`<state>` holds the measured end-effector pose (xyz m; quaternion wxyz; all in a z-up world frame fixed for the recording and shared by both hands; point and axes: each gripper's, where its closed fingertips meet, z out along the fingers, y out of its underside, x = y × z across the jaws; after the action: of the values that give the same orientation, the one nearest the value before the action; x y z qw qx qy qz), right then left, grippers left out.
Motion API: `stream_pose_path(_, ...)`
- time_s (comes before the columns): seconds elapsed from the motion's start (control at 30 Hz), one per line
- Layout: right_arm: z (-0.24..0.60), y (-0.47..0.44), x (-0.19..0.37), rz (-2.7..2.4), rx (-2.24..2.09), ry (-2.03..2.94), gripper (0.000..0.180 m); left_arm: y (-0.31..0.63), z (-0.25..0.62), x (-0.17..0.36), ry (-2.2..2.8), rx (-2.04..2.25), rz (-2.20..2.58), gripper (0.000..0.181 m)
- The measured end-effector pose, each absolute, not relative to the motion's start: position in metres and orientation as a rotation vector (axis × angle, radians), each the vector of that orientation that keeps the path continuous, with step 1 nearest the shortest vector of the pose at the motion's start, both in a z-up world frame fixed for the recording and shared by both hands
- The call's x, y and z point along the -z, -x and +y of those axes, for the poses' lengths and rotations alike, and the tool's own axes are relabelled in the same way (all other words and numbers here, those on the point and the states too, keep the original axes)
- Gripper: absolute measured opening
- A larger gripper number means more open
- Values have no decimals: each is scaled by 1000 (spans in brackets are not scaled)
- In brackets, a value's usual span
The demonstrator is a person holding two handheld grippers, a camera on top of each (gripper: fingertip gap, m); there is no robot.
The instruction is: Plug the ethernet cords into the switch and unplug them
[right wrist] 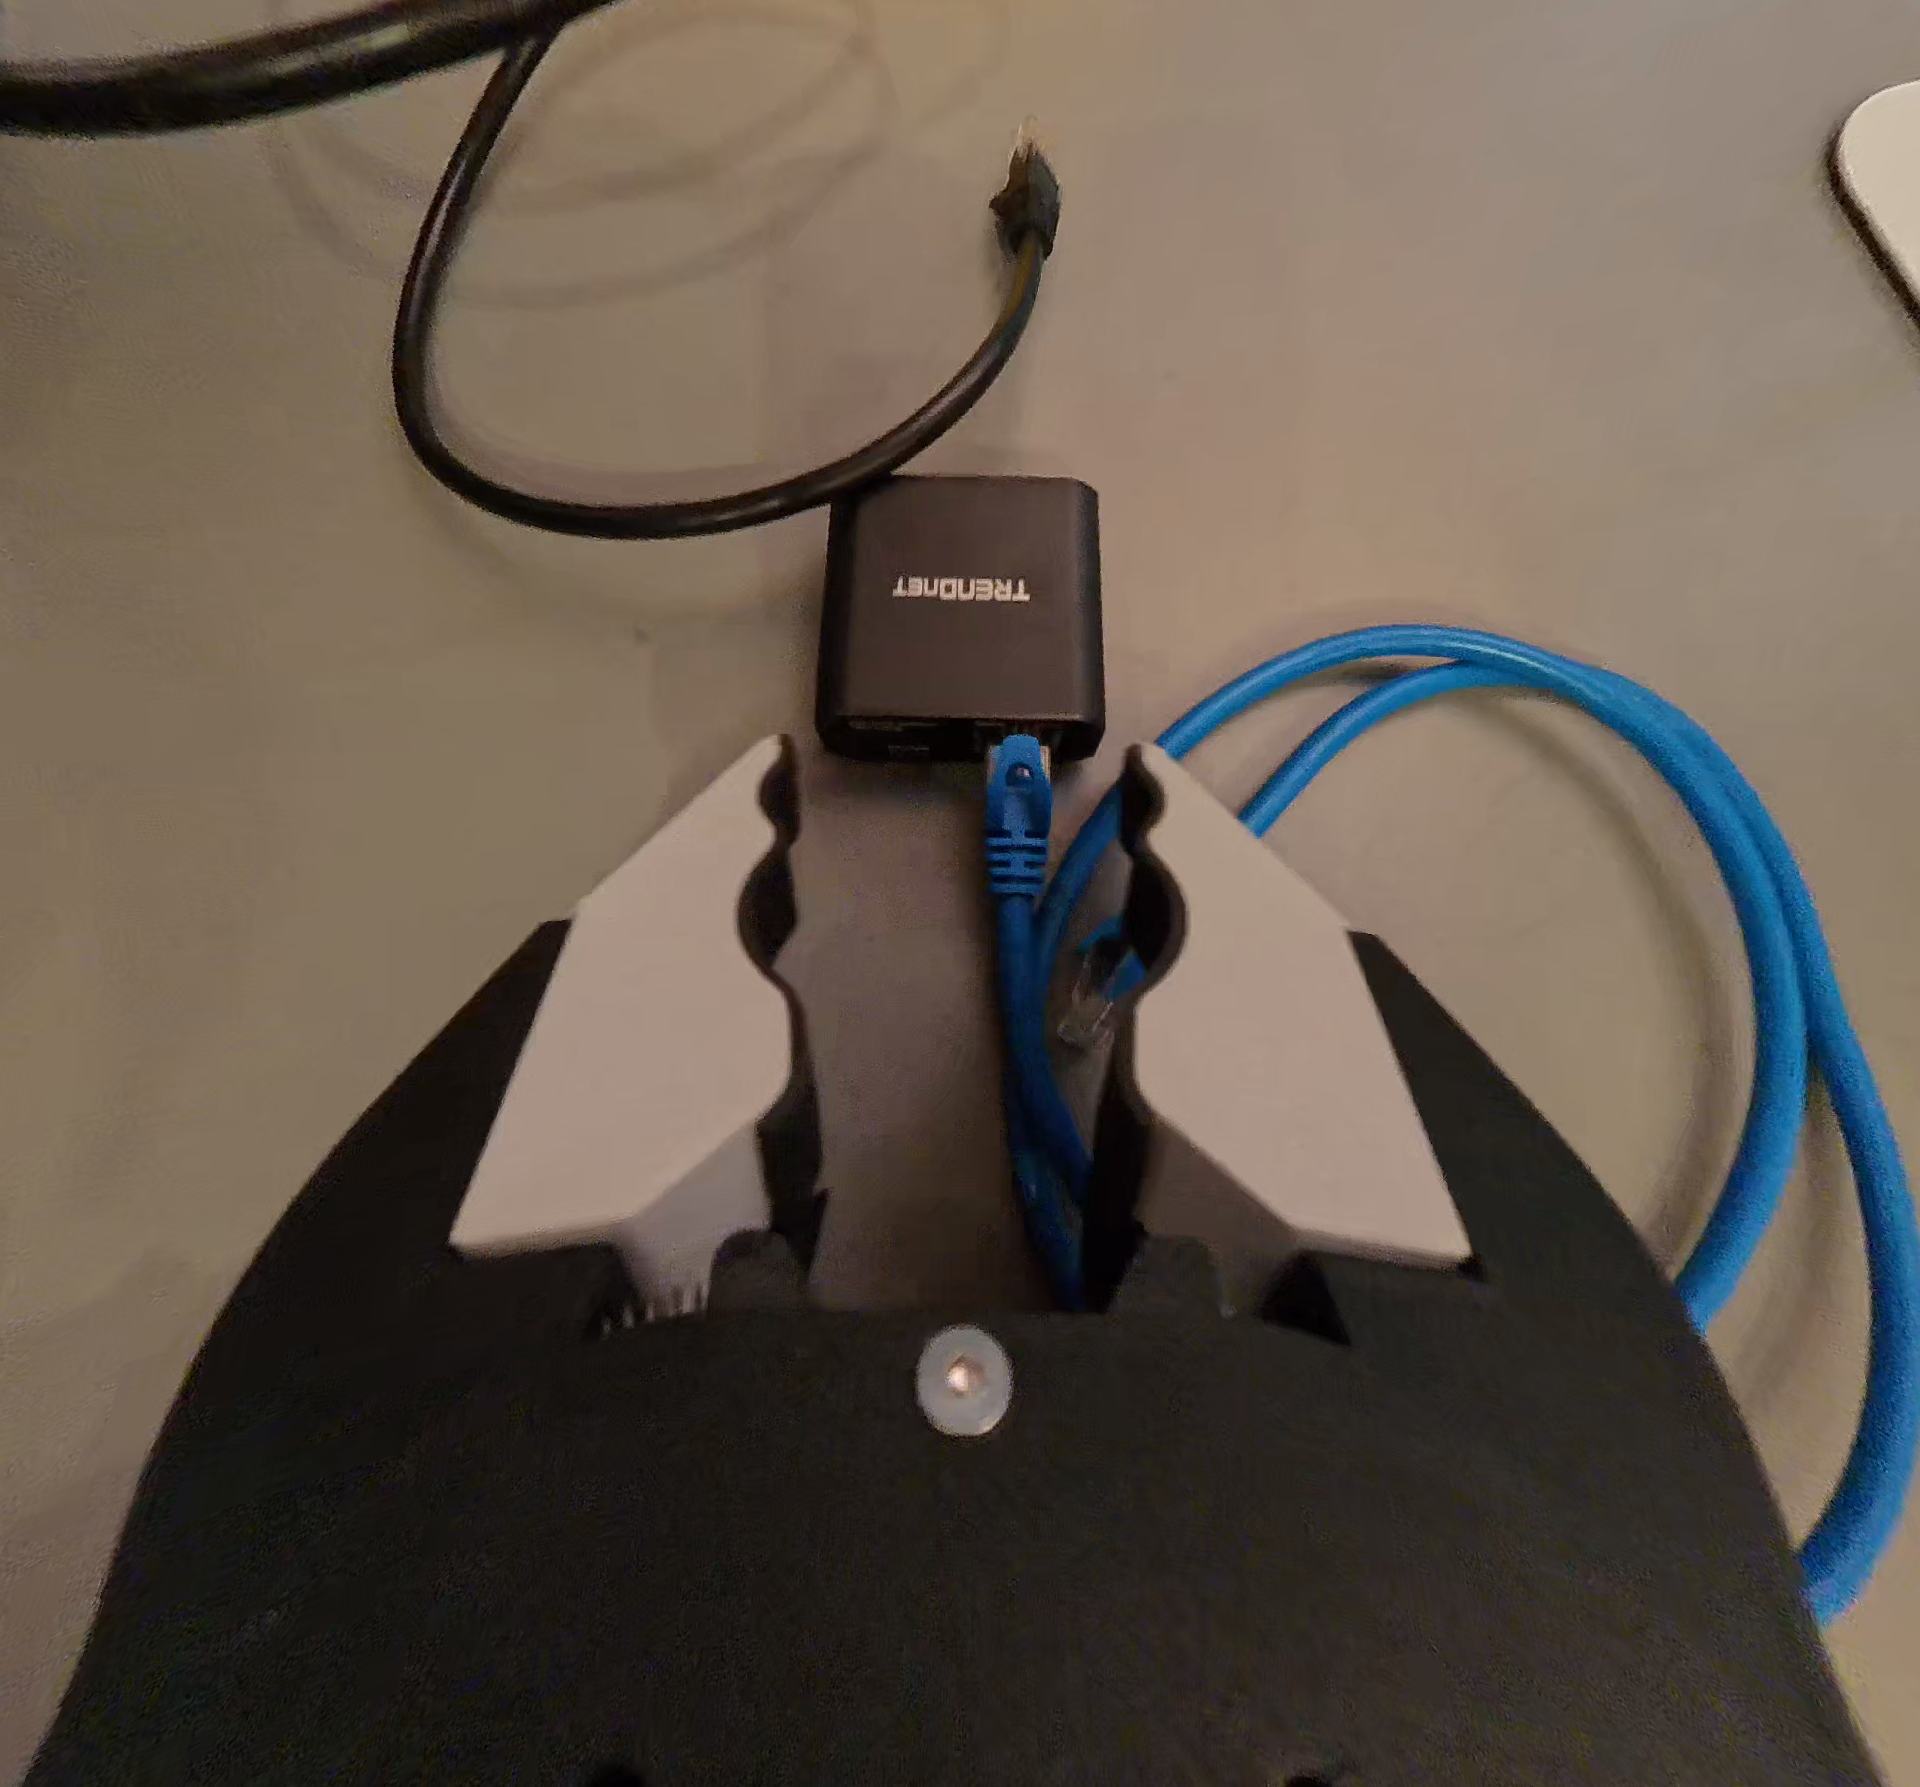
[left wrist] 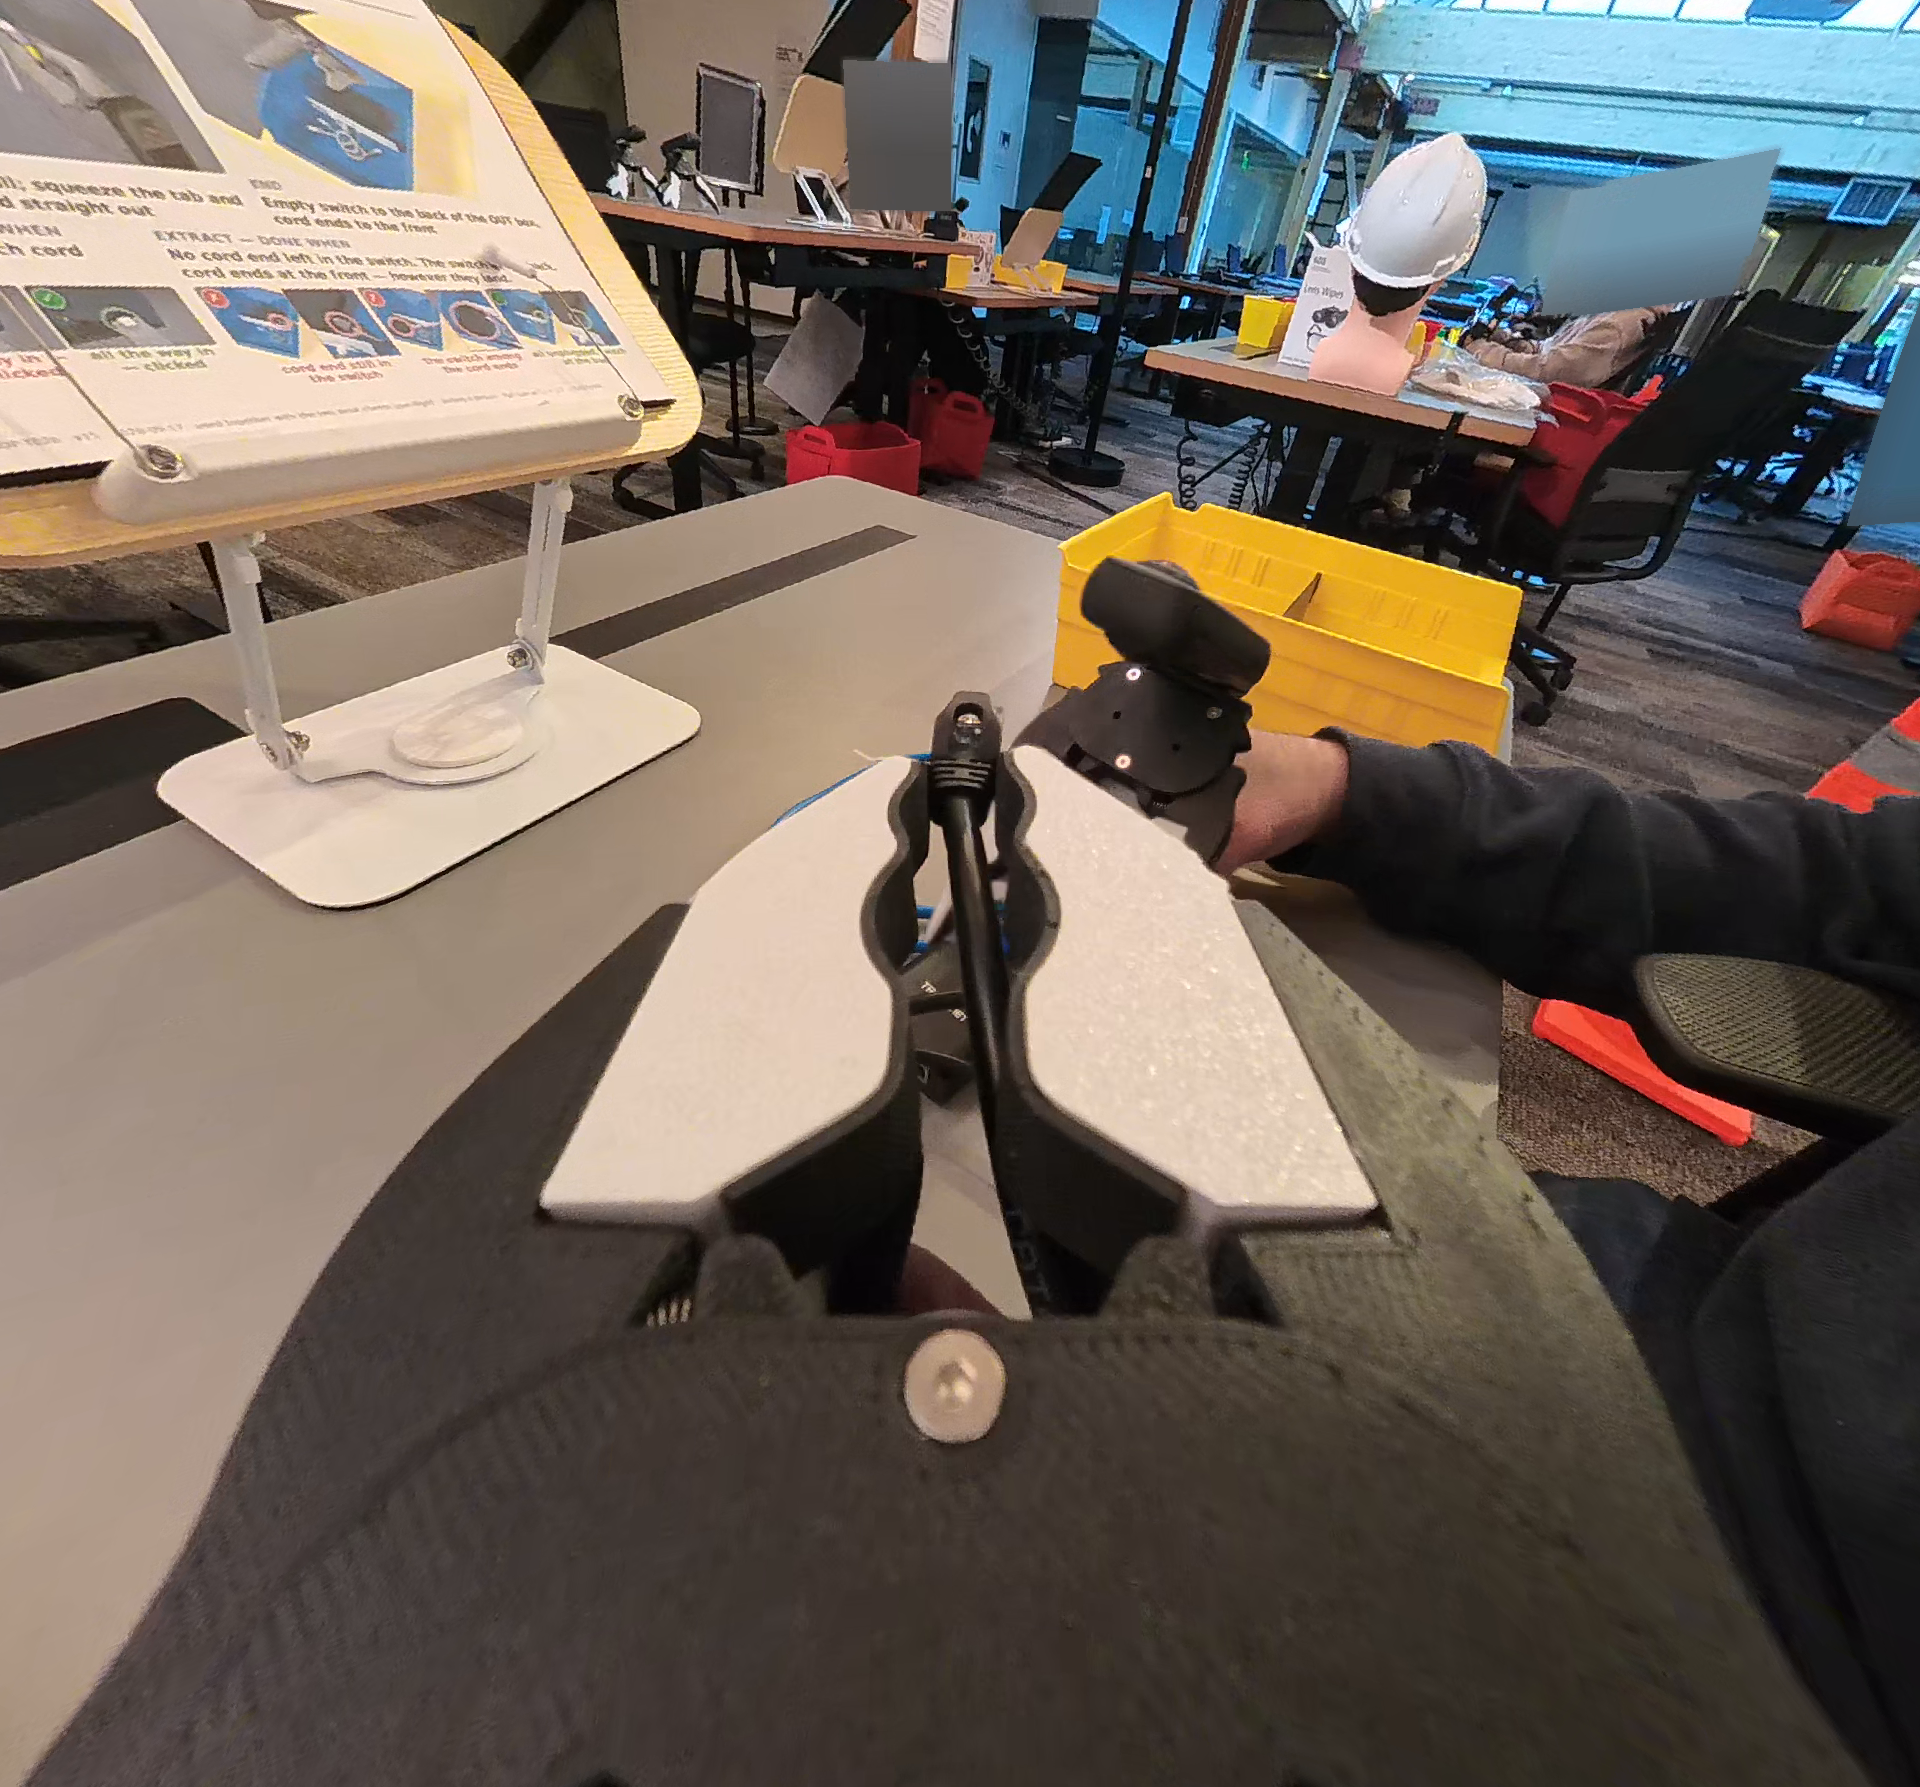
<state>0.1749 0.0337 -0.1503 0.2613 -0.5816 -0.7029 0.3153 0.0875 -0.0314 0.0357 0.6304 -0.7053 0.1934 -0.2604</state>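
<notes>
In the right wrist view a small black switch (right wrist: 961,615) lies on the grey table (right wrist: 312,802), its ports facing my right gripper (right wrist: 956,755). That gripper is open and empty, its fingers just short of the switch. One plug of the blue cord (right wrist: 1013,802) sits in a right-hand port. The cord's other plug (right wrist: 1096,994) lies loose by my right finger. My left gripper (left wrist: 964,771) is shut on the black cord (left wrist: 971,896) just behind its plug (left wrist: 966,724), which points up and away. The black cord's other plug (right wrist: 1029,189) lies free beyond the switch.
A white stand (left wrist: 416,771) with an instruction sheet (left wrist: 291,210) is at the left on the table. A yellow bin (left wrist: 1351,636) stands at the far right edge. The hand-held right gripper (left wrist: 1164,698) is just beyond my left one. The blue cord loops (right wrist: 1714,854) to the right. Tip to tip, the grippers are about 20 cm apart.
</notes>
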Motion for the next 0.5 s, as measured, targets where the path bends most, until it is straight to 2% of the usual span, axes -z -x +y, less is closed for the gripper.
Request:
stream_pose_path(0.03,33,-173,149,-1901,-840,1565,68,-87,-31,-36,1614,596,442,11)
stream_pose_path(0.13,31,-166,156,-1934,-772,1553,76,-86,-30,-35,1613,601,439,12)
stream_pose_path(0.5,36,-153,155,-1910,-855,1571,59,-86,-28,-33,1616,610,443,11)
